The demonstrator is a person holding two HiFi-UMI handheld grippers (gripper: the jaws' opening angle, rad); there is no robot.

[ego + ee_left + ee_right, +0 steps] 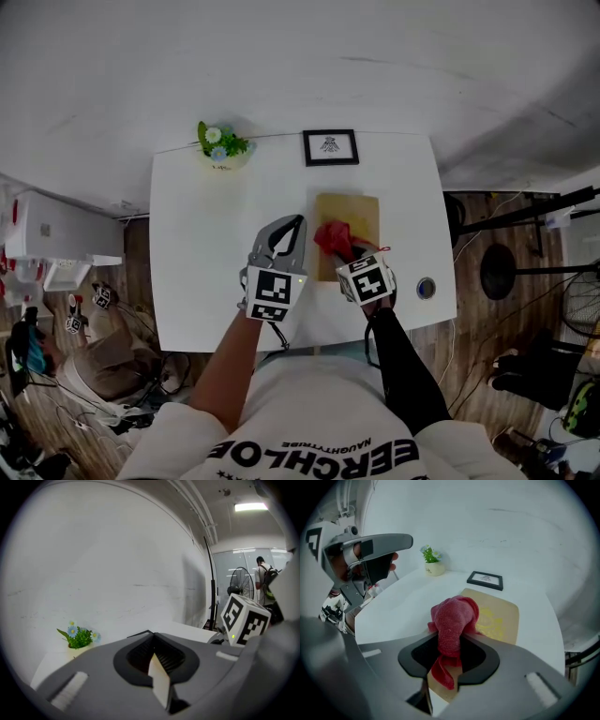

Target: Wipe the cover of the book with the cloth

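I see the book (361,214) lying flat and closed on the right side of the white table (206,272). Its cover is brown-yellow with a faint gold picture in the middle. Its long side runs away from me. The cloth (452,618) is red and fluffy, all scrunched up into a ball. My right gripper (450,654) pinches it between its jaws, and a loose end hangs down on my side. The ball sits over the near left part of the cover. I can't tell if it touches the book.
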